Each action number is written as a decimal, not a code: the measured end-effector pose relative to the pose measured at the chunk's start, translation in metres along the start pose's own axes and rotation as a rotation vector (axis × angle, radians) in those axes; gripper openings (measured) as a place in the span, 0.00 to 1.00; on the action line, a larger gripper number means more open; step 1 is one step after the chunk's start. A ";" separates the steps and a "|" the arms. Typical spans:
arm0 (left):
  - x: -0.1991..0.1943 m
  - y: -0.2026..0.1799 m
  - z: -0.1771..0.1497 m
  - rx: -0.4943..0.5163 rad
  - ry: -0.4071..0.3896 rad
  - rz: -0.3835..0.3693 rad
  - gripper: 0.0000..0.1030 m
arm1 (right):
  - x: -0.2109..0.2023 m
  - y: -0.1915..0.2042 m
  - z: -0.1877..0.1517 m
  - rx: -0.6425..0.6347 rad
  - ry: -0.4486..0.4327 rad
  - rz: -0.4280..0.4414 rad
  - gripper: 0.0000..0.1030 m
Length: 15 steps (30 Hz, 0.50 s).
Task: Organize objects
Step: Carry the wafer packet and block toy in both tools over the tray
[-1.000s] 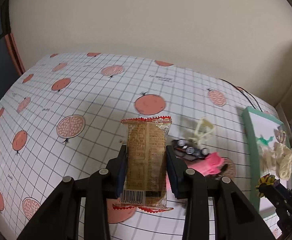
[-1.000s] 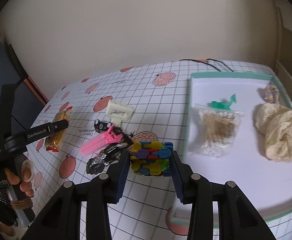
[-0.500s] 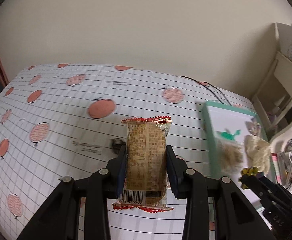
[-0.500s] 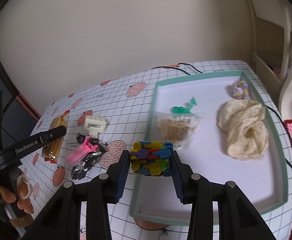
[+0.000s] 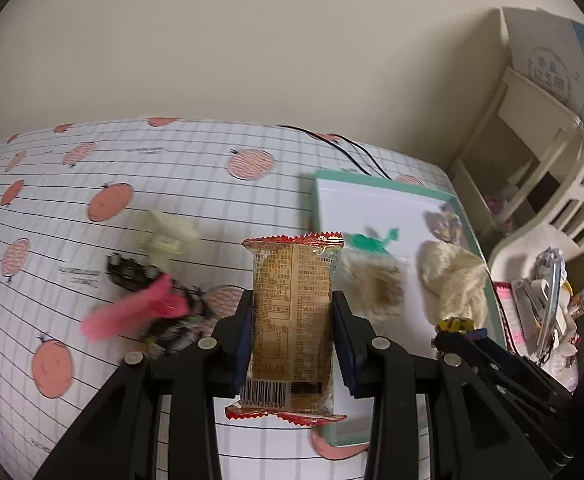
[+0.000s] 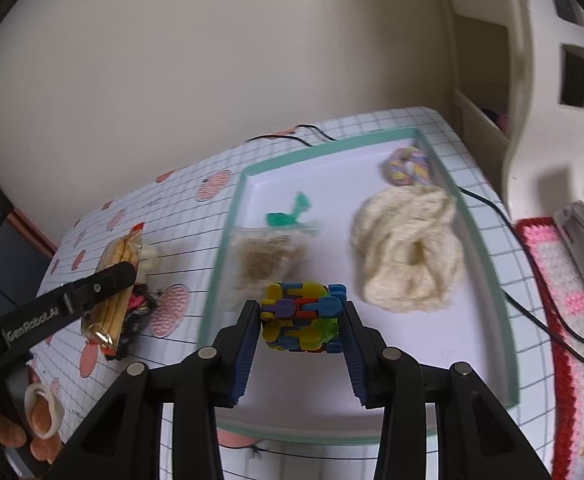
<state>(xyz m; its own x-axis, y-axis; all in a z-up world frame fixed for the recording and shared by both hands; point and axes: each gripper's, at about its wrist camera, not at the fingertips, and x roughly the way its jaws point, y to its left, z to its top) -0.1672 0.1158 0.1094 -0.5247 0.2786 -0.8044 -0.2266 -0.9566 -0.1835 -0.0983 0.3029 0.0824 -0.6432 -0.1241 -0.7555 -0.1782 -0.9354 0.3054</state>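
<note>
Over the tray: both grippers hang above the gridded tablecloth [image 5: 196, 168], each with a load, near the green-rimmed tray [image 6: 487, 264].
Left gripper [image 5: 292, 338]: clamped on the snack packet [image 5: 293, 320] at mid-length, pads flat on its two long sides — the packet stands upright between them, its barcode end lowest, in the air just left of the tray's near corner.
Right gripper [image 6: 301, 322]: closed on the block toy [image 6: 301, 318], a knot of coloured plastic links, held above the tray's white floor and touching nothing there.
How the packet should handle: likely light, with slick crinkly film and a brittle filling; a firm squeeze could crush it, so the broad sides, as held now, look the safest place to grip.
How the toy should handle: probably stiff, light plastic, but jointed — it may flex or slip if pinched at one link, so a grip across the whole bundle seems best.
Already in the tray: a green figure [image 6: 288, 214], a clear bag of brown fibre [image 6: 266, 262], a cream cloth bundle [image 6: 407, 248] and a pastel ring [image 6: 405, 166].
Left on the cloth: a pink clip [image 5: 132, 314], a cream plastic piece [image 5: 168, 232] and dark wrapped bits [image 5: 128, 270], blurred.
Judgement: both loads look bound for the tray's bare near half.
</note>
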 end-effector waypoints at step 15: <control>0.039 -0.051 -0.026 0.044 0.120 -0.033 0.37 | -0.003 -0.046 -0.002 0.065 0.030 -0.097 0.41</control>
<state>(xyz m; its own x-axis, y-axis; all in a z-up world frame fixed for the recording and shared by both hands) -0.1550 0.1733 0.0729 -0.4153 0.2949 -0.8606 -0.2787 -0.9418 -0.1882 -0.0866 0.3453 0.0691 -0.5979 -0.0448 -0.8003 -0.2872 -0.9202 0.2661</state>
